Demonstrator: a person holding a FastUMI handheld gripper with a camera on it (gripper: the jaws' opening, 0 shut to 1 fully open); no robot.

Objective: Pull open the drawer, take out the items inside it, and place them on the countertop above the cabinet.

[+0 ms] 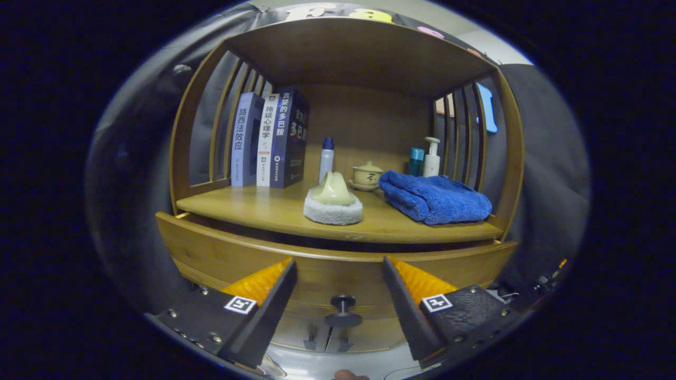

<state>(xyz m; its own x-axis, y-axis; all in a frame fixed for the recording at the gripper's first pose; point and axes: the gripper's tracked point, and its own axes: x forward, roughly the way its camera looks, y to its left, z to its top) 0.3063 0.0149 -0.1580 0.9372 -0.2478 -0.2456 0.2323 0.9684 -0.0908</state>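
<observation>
A bamboo cabinet stands ahead of me, its drawer front (222, 253) curving just below the countertop (264, 208). The drawer's dark round knob (343, 311) sits low between my fingers, clear of both. A thin dark gap runs between the drawer's top edge and the countertop; I cannot tell what is inside. My gripper (339, 264) is open, its two fingers spread wide on either side of the knob, holding nothing. On the countertop lie a pale scrub sponge with a handle (333, 203) and a folded blue towel (433, 198).
Three upright books (269, 140) stand at the countertop's back left. A blue-capped bottle (327, 158), a small lidded cup (367, 174), a teal bottle (416, 161) and a pump bottle (432, 157) line the back. Slatted side walls and a top shelf (359, 53) enclose the space.
</observation>
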